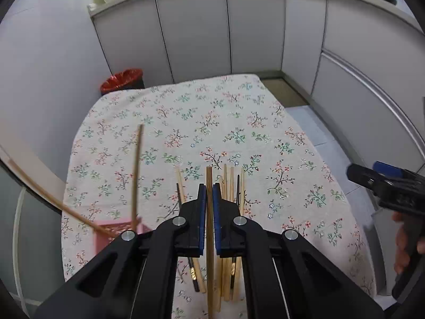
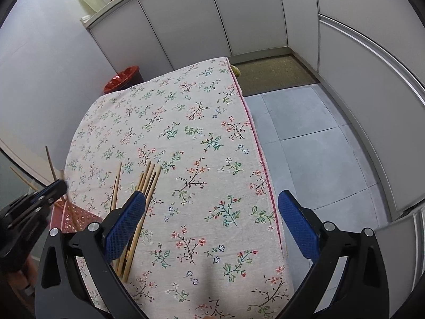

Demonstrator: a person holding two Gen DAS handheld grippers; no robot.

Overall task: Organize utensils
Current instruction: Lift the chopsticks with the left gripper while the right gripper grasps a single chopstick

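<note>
- Pink holder (image 1: 111,235) at the table's left edge, partly behind the left gripper's arm; two chopsticks (image 1: 136,175) already stand in it, leaning apart. That part looks done.
- Left gripper (image 1: 209,199) pinched tight on one darker wooden chopstick (image 1: 209,265), blue pads on both sides, stick running lengthwise between them and sticking out past the tips. Held above the cloth, not yet at the holder.
- Loose pile (image 1: 228,186) of light chopsticks, plus a dark one or two, lies on the floral tablecloth (image 1: 212,122) just under and right of the held stick. Roughly half a dozen or more left; exact count unclear, gripper blocks part.
- Right gripper (image 2: 212,212) fingers spread wide, nothing between them, hovering over bare cloth near the table's right edge, pile by its left finger.
- Judgement: early-to-mid task. Two stowed, one in transit, the bulk unsorted.
- Red bin (image 1: 122,79) beyond the far corner, not involved.
</note>
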